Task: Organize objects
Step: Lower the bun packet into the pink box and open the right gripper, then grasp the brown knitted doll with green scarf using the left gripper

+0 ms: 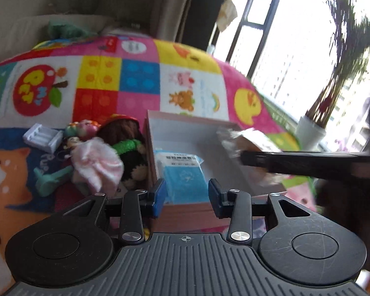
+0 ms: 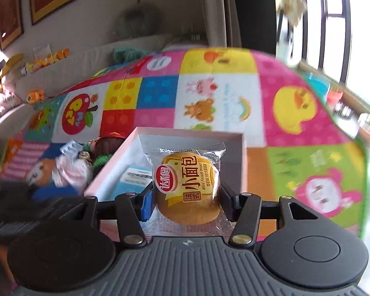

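My right gripper (image 2: 186, 202) is shut on a wrapped mini bread bun (image 2: 187, 185), which hangs over the near part of an open pink-rimmed box (image 2: 190, 131). In the left wrist view the same bun (image 1: 246, 140) and the right gripper's black finger (image 1: 283, 160) reach in, blurred, from the right over the box (image 1: 192, 119). A blue packet (image 1: 183, 172) lies on the box floor, also seen as the blue packet (image 2: 135, 176) in the right wrist view. My left gripper (image 1: 187, 196) stands open over the box's near wall, nothing between its fingers.
The box sits on a colourful patchwork blanket (image 1: 140, 79). Left of it lie a doll in a pink dress (image 1: 96, 162), a brown-haired doll (image 1: 125, 143), a small white crate (image 1: 43, 138) and a teal toy (image 1: 51, 178). A potted plant (image 1: 310, 133) stands by the window at right.
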Tool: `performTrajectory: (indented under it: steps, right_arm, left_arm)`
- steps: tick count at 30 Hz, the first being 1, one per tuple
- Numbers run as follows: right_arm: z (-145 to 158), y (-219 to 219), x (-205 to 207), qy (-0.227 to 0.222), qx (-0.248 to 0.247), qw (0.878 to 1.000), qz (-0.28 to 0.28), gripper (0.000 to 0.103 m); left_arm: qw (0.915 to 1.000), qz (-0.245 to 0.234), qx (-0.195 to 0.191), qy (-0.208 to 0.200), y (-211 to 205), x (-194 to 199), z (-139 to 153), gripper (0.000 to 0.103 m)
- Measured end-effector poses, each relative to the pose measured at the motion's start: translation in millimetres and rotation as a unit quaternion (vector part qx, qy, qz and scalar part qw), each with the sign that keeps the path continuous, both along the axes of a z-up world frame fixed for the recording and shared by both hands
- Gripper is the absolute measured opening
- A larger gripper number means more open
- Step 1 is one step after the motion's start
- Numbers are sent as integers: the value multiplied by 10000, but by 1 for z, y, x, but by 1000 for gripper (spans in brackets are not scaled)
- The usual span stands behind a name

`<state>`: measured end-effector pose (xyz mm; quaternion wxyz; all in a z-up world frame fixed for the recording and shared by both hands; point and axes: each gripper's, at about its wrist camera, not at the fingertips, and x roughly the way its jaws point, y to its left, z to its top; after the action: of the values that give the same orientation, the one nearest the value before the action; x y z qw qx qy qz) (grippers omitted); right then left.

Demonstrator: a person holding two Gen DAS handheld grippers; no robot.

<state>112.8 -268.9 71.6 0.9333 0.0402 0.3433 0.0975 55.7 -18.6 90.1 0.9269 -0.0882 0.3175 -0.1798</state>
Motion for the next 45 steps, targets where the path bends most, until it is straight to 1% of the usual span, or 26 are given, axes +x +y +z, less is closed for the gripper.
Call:
performTrajectory:
  steps: [1,3,4,5,6,8,9,11,13,16,20,21,23,24,27,28,33,35,36,37,39,40,42,43,44,45]
  right_arm:
    - [-6,4,12,140,-16,9999,-40,53]
    - [-22,14,30,403,-142,9990,-130,53]
    - [-31,20,38,556,-198,9981,-164,53]
    - [-36,23,41,672,-147,9975,-154,53]
    - [-40,26,42,775,26,9969,-105,56]
    - [-45,28,41,944,609,9937,33,57]
    - [-46,28,40,967,761,9924,5,58]
    - [-45,29,37,897,766,9930,-59,59]
    - [-43,26,33,850,699,9938,-136,63]
    - [-37,20,26,724,573,9954,-250,64]
    - [-30,14,20,619,525,9963,-296,65]
    - [-30,14,19,632,542,9962,-255,65]
    - [-32,13,20,777,853,9933,-44,65]
    - [-32,14,19,769,964,9924,43,65]
    - [-29,20,14,644,1019,9925,218,65]
    - [-25,22,10,542,961,9936,231,65]
    - [-6,35,-18,-70,360,9984,440,66]
    - [-1,40,-31,-210,226,9978,581,69]
    - [1,41,-38,-272,173,9974,651,73]
    - [2,43,-45,-321,125,9968,725,75]
    - [4,47,-56,-419,9,9953,876,83]
    - [6,49,-62,-469,-68,9944,941,84]
    - [8,53,-69,-528,-197,9929,1047,85]
    - [10,55,-72,-563,-256,9922,1085,85]
    - [12,56,-73,-594,-295,9917,1103,85]
    - [13,57,-74,-615,-309,9914,1113,85]
  left_arm:
    - [9999,108,-63,-85,11,-9,-1,43]
    - [9991,374,-10,-197,33,-25,-4,43]
    - [9984,530,37,-209,45,-31,-7,43]
    - [9977,651,60,-185,57,-36,-10,43]
    - [9971,743,74,-121,68,-40,-14,43]
    - [9963,855,91,68,89,-44,-24,43]
    - [9959,888,107,151,95,-45,-29,43]
    - [9955,894,111,305,104,-48,-39,43]
    - [9961,794,83,380,106,-49,-46,43]
    - [9972,638,68,384,99,-50,-49,43]
    - [9983,495,55,313,88,-51,-51,43]
    - [9986,445,73,278,84,-51,-50,43]
    - [9990,337,163,226,77,-51,-51,43]
    - [9991,283,232,210,73,-51,-51,43]
    - [9988,175,436,165,61,-51,-52,43]
    - [9986,139,501,135,58,-51,-51,43]
    - [9961,-7,878,-20,39,-43,-51,43]
    - [9947,-69,1027,20,30,-36,-56,43]
    - [9933,-76,1155,63,24,-32,-60,43]
    - [9916,-42,1296,24,19,-30,-63,46]
    - [9879,31,1539,-195,13,-27,-69,49]
    - [9864,136,1628,-202,10,-24,-70,49]
    - [9846,325,1717,-86,11,-17,-74,48]
    - [9837,407,1749,60,14,-13,-77,48]
    - [9837,455,1732,183,18,-11,-80,49]
    - [9858,475,1602,167,24,-13,-79,47]
